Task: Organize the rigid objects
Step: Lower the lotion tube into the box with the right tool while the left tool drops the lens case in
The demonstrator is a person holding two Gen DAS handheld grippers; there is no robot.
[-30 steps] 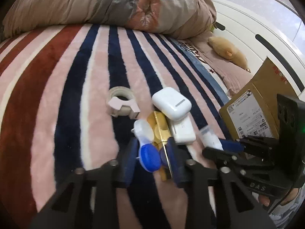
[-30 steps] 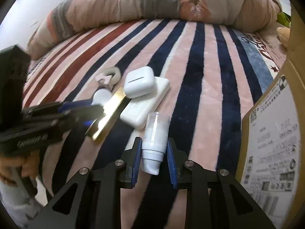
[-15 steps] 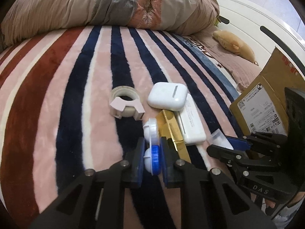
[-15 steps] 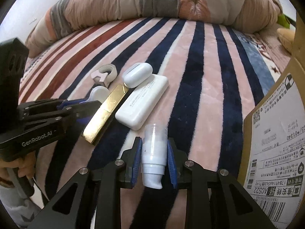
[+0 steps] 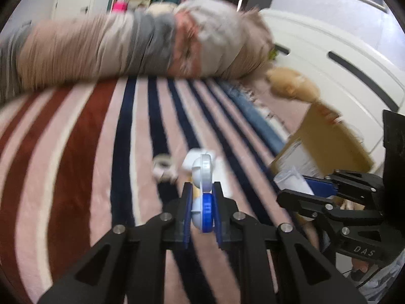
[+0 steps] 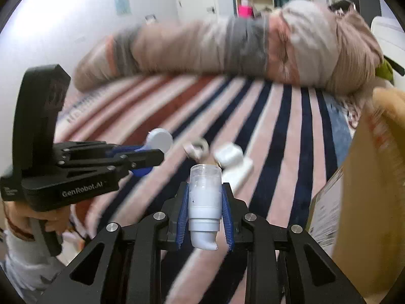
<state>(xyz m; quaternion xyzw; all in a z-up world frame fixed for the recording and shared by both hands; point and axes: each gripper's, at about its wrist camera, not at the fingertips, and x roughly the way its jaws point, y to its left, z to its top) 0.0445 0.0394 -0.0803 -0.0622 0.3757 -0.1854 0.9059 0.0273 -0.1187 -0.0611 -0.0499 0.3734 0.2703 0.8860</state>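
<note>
My left gripper (image 5: 202,202) is shut on a blue-and-white contact lens case (image 5: 203,190) and holds it above the striped blanket (image 5: 76,152). My right gripper (image 6: 204,202) is shut on a small white pump bottle (image 6: 204,197), also lifted. The left gripper shows in the right wrist view (image 6: 144,162) with the lens case (image 6: 159,138). The right gripper shows in the left wrist view (image 5: 298,190). On the blanket lie a white earbud case (image 6: 227,155), a white flat box (image 6: 239,172) and a tape roll (image 6: 198,149). Both views are blurred.
A cardboard box (image 6: 367,202) stands at the right, also in the left wrist view (image 5: 326,147). A rolled quilt (image 5: 126,48) lies across the back. A tan plush toy (image 5: 291,86) sits by the white bed frame (image 5: 341,58).
Both grippers have lifted up from the blanket with their objects. The left gripper closed on the lens case earlier. The remaining items stay on the blanket, now farther below.
</note>
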